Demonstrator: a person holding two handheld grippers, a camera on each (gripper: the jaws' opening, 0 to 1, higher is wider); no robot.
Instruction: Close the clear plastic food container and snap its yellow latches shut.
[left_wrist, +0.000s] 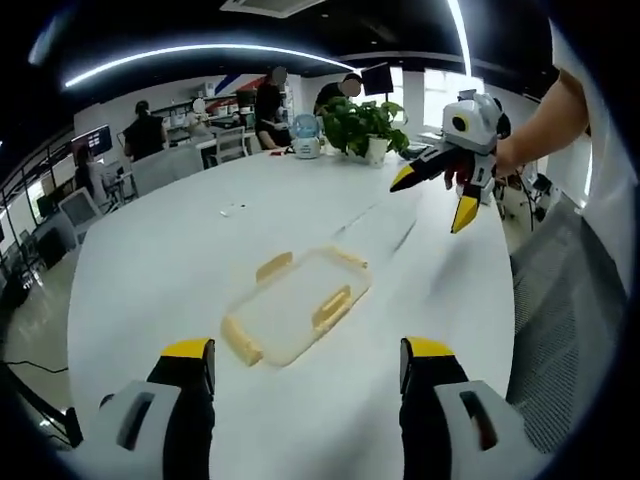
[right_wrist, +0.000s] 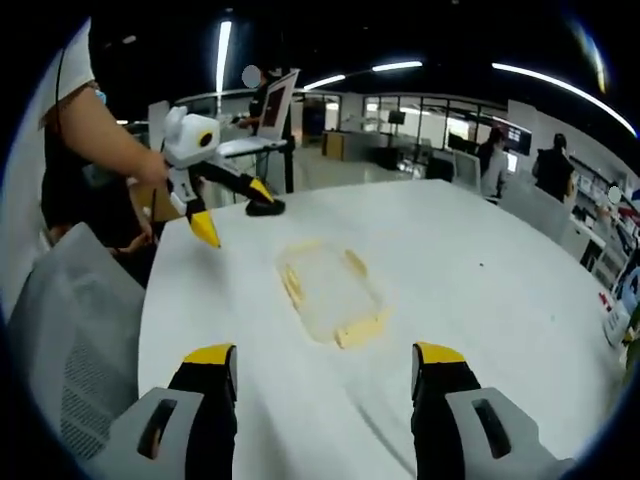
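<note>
White and bare, the long oval surface (left_wrist: 200, 270) carries the whole job, its far end crowded with a potted plant (left_wrist: 362, 125) and a water jug (left_wrist: 306, 135). Beyond it lies an open office with people seated and standing, and a grey mesh chair (right_wrist: 75, 330) sits at the near edge on the right gripper's side.

The clear plastic food container (left_wrist: 297, 305) lies flat near the middle of the surface, well in from every edge, with nothing touching it. Its lid appears to sit on the base already, though the blur hides whether it is pressed fully home. The yellow latches (left_wrist: 331, 308) line its sides; whether any is snapped down I cannot tell.

The left claw (left_wrist: 308, 365) is spread wide and empty, hovering short of the container. The right claw (right_wrist: 325, 370) is likewise wide open and holds nothing, raised above the surface and well apart from the container.

By my judgement the container is light, thin-walled and slippery, likely to skid on the smooth top if pushed from one side. Better to pin the lid with one claw near a corner while the other presses each stiff latch down at its outer lip.
</note>
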